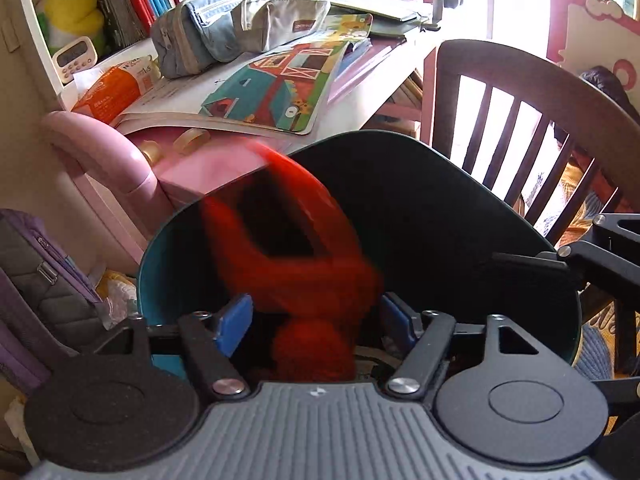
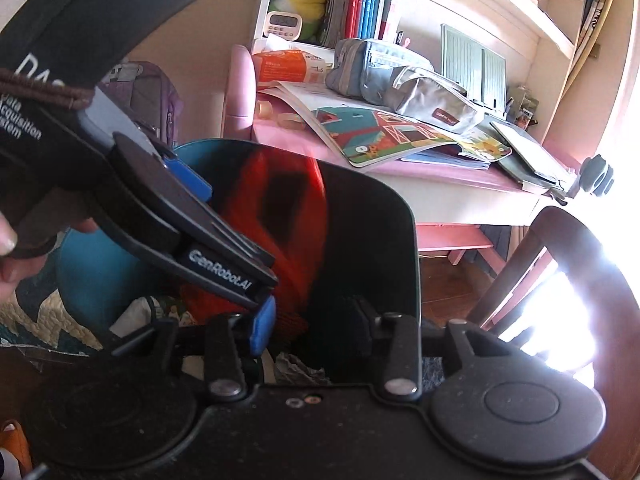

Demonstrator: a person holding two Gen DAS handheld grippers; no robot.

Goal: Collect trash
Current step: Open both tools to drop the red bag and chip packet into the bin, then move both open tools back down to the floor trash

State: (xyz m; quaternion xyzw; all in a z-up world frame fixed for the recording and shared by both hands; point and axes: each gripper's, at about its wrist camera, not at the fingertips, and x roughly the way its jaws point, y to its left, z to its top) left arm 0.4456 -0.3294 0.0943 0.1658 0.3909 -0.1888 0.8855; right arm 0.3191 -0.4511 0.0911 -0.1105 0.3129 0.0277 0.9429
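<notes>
A teal trash bin [image 1: 152,264] stands on the floor by the desk, its dark lid [image 1: 420,208] raised behind the opening. A red plastic bag [image 1: 296,256], blurred, hangs over the bin between the blue pads of my left gripper [image 1: 314,322], which is open; the pads do not press on it. One of the left gripper's fingers [image 2: 216,258] crosses the right wrist view. My right gripper [image 2: 311,324] is open just in front of the lid [image 2: 368,240], with nothing pinched. One right finger [image 1: 520,261] shows at the lid's right edge. Crumpled paper [image 2: 300,372] lies in the bin.
A pink desk [image 1: 208,168] behind the bin carries picture books [image 1: 276,92], pencil cases [image 1: 224,28] and an orange packet [image 1: 116,88]. A wooden chair [image 1: 520,80] stands at the right, a purple backpack [image 1: 36,280] at the left. A person's hand [image 2: 8,248] holds the left gripper.
</notes>
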